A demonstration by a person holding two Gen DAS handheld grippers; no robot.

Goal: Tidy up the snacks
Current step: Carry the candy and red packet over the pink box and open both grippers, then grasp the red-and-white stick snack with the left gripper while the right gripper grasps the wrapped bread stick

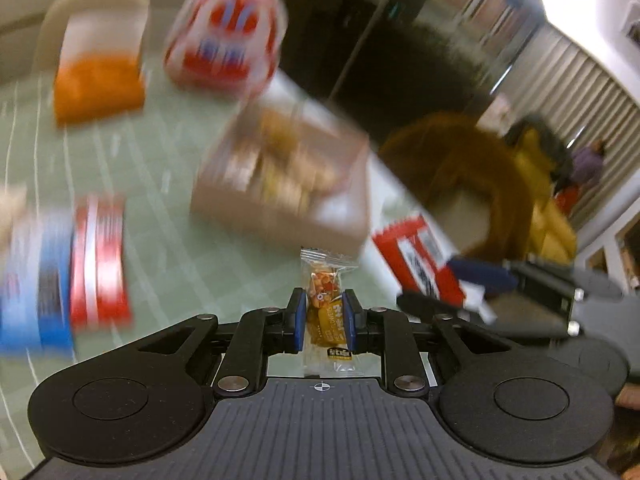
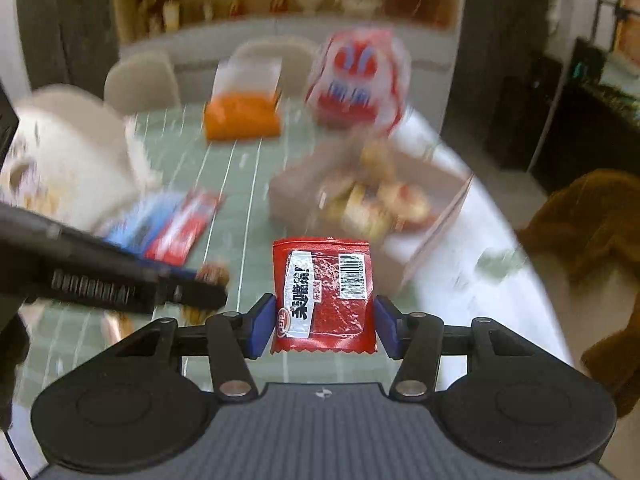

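Observation:
My left gripper is shut on a small clear-and-yellow nut bar packet, held upright above the green table. My right gripper is shut on a flat red snack packet with a barcode; that packet also shows at the right of the left wrist view. An open cardboard box holding several wrapped snacks sits just beyond both grippers; it shows in the right wrist view too. Both views are motion-blurred.
On the green table lie a red-and-blue packet pair, an orange-and-white bag and a red-white bag. A white bag stands left. A brown chair is beyond the table edge on the right.

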